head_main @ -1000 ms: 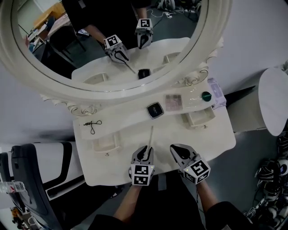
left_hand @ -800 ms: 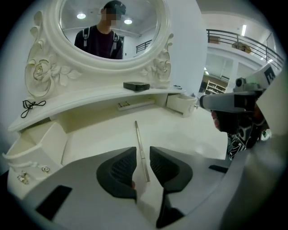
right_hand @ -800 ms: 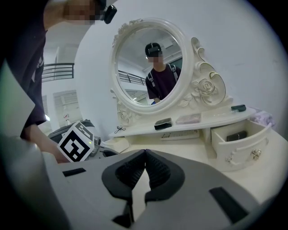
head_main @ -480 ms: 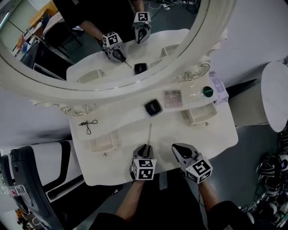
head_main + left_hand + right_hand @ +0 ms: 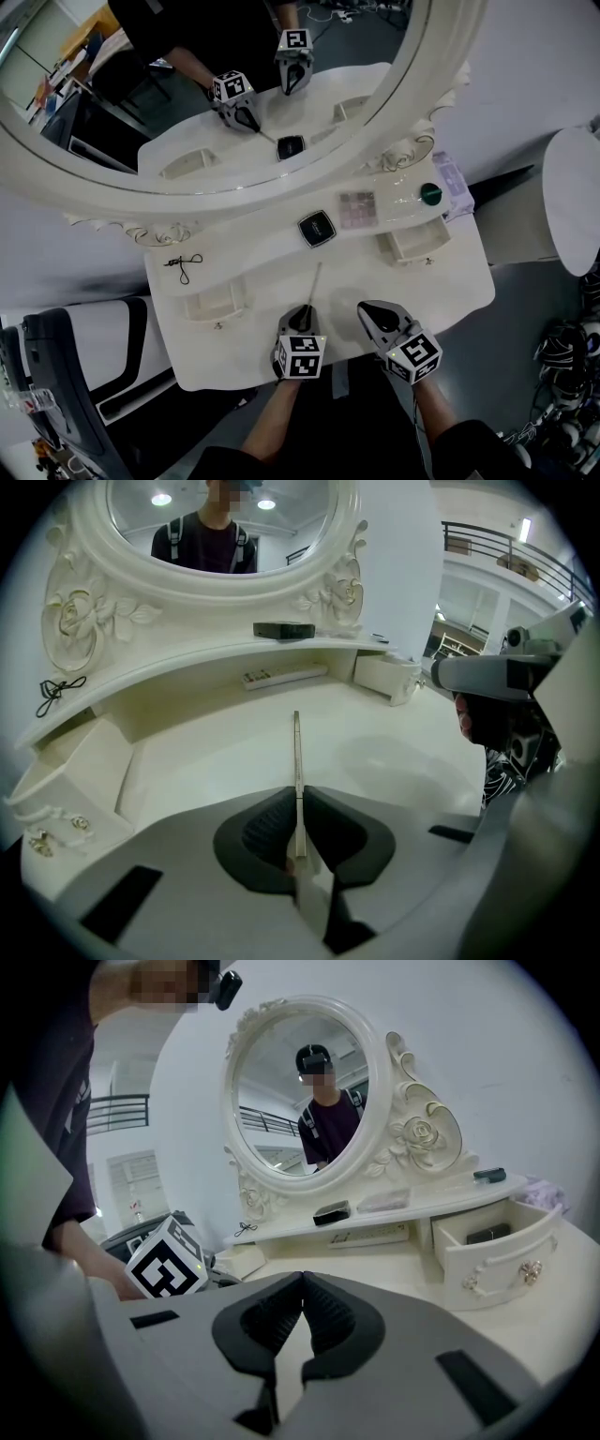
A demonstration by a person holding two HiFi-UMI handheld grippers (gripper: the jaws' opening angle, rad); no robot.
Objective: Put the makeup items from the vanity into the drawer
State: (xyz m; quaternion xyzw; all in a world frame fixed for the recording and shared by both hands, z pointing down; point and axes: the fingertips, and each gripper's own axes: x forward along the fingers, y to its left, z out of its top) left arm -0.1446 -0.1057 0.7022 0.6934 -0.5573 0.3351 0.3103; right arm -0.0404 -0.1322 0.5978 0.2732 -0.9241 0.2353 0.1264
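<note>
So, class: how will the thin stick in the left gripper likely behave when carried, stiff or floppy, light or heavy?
Probably stiff: the stick juts straight from the left gripper without drooping. Likely light, being so slim. It might pivot, pinched at one end.

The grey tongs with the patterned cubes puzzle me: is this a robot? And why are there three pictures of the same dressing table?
There is no robot here: a person holds a pair of tongs in each hand. One picture comes from a camera on the person's head, looking down. The other two come from cameras riding on the tongs themselves. The left tongs are shut on a thin stick that points across the white vanity. The right tongs are shut and empty. On the shelf under the mirror lie a black compact, a pale palette, a green-topped jar and a black cord. The right drawer is open, with something dark inside.
</note>
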